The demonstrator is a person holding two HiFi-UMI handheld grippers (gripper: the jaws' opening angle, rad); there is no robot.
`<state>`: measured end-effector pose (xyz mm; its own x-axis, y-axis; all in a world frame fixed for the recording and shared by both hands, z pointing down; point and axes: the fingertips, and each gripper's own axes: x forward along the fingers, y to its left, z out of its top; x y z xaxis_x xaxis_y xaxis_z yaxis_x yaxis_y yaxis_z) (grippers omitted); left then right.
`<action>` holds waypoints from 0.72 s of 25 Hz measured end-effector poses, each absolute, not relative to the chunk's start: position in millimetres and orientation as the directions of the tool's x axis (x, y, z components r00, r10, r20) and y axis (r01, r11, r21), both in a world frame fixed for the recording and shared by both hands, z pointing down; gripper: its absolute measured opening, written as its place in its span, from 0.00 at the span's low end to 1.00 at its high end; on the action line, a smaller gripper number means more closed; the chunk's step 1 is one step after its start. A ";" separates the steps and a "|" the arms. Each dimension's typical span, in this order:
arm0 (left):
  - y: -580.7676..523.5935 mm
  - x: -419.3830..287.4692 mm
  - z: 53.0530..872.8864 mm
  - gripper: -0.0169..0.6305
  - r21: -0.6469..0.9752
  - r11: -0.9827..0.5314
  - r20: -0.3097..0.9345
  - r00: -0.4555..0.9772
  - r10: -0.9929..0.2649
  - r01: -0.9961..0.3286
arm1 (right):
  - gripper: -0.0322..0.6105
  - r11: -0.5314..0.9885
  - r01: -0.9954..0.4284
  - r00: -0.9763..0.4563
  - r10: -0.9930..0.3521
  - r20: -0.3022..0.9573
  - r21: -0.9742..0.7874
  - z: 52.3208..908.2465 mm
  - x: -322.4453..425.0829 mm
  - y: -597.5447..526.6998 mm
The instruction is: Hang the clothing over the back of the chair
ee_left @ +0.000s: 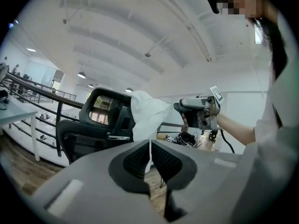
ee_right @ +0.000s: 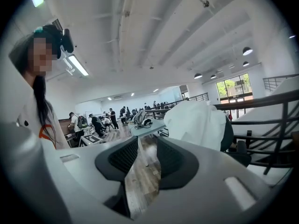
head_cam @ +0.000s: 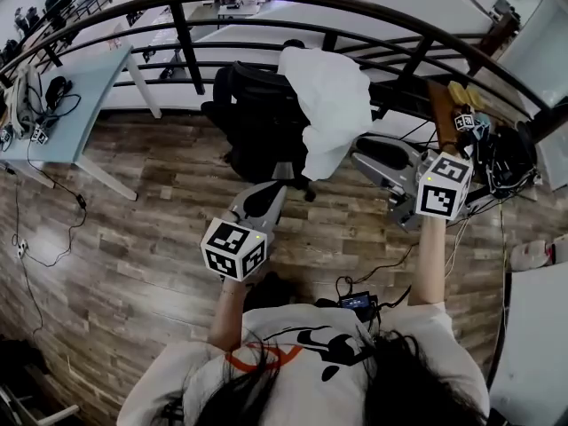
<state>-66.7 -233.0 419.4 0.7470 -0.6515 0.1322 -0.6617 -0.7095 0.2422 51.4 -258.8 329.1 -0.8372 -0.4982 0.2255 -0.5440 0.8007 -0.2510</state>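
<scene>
White clothing (head_cam: 333, 114) lies draped over the top of the backrest of a black office chair (head_cam: 253, 122) and hangs down its right side toward the wood-plank floor (head_cam: 133, 229). The chair stands just in front of a dark curved railing (head_cam: 266, 27), with a pale blue desk (head_cam: 84, 91) off to its left. Neither tool touches the cloth. The left gripper (ee_left: 150, 146) is held short of the chair, its ribbed pads (ee_left: 138, 160) drawn together to a hairline slit with nothing caught between them; the chair and the hanging cloth show beyond its tips. The right gripper (ee_right: 147, 148) is held near the cloth's lower right edge, its jaws parted, and only floor shows through the gap between them, so it holds nothing. From its own view the draped clothing sits just right of the jaws.
</scene>
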 end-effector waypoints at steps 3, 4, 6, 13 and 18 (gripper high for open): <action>-224.2 -57.7 409.8 0.03 0.233 -0.688 0.116 0.722 -0.683 -0.688 | 0.28 0.819 -0.517 -0.854 -0.472 0.218 -0.250 330.9 49.9 -246.8; -219.7 -53.5 407.2 0.03 0.229 -0.680 0.112 0.712 -0.693 -0.697 | 0.28 0.825 -0.505 -0.861 -0.462 0.211 -0.254 331.1 50.8 -241.4; -207.2 -42.2 403.3 0.03 0.222 -0.667 0.106 0.697 -0.709 -0.712 | 0.27 0.837 -0.479 -0.877 -0.440 0.194 -0.266 332.4 54.8 -227.9; -147.7 4.5 397.6 0.03 0.210 -0.604 0.088 0.630 -0.772 -0.769 | 0.27 0.876 -0.397 -0.916 -0.361 0.175 -0.273 349.7 79.6 -166.6; -92.2 38.5 408.7 0.03 0.209 -0.560 0.099 0.587 -0.804 -0.802 | 0.27 0.891 -0.366 -0.928 -0.329 0.174 -0.267 365.9 105.3 -112.7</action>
<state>38.5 -92.2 408.7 0.5868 -0.8037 0.0988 -0.8018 -0.5597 0.2093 105.3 -112.7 365.9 -0.9282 -0.3287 0.1743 -0.3659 0.8915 -0.2672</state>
